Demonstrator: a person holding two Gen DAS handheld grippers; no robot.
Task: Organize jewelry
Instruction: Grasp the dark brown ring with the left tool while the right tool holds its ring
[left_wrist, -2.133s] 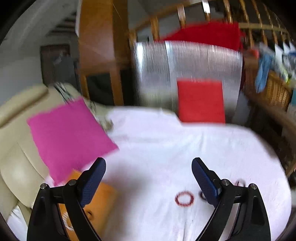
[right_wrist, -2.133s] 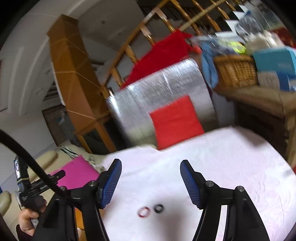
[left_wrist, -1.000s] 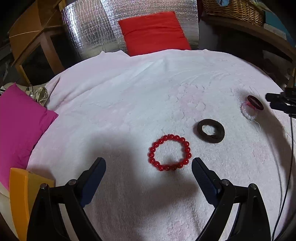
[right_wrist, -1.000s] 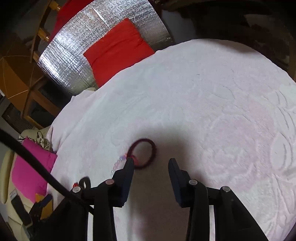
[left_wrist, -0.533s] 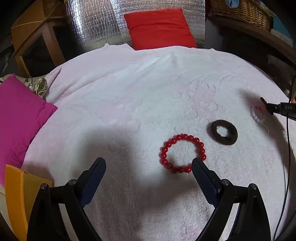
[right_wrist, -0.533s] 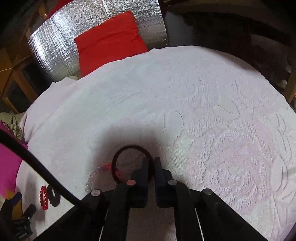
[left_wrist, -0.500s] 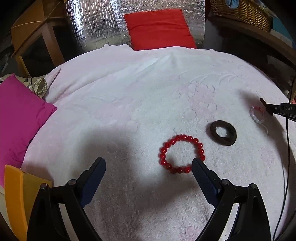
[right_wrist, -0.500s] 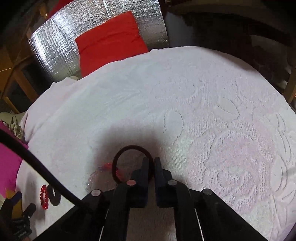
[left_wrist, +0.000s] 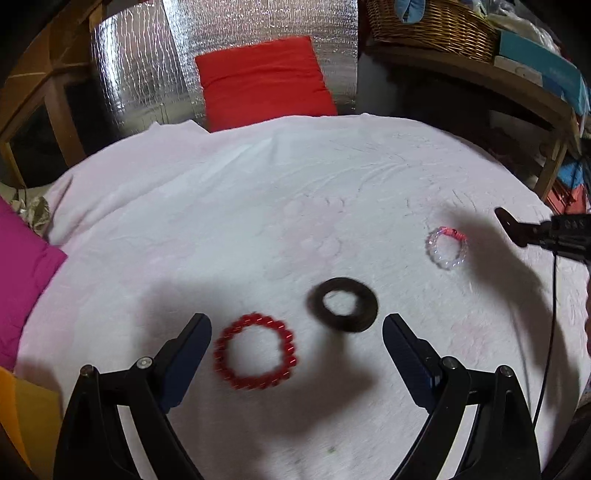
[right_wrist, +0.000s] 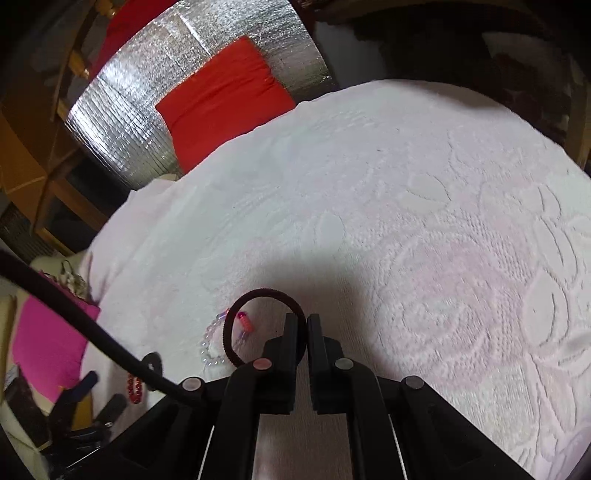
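Observation:
A red bead bracelet and a dark flat ring lie on the white cloth between the fingers of my open, empty left gripper. A clear bead bracelet lies further right. My right gripper is shut on a thin dark maroon bangle and holds it a little above the cloth, over the clear bracelet. The right gripper's tip also shows at the right edge of the left wrist view.
A red cushion leans on a silver foil panel behind the table. A magenta cushion and an orange box sit at the left. A wicker basket stands on a shelf at the back right.
My right gripper closed on the dark maroon bangle and has lifted it off the cloth. My left gripper has moved right and nearer, so the red bracelet now sits by its left finger.

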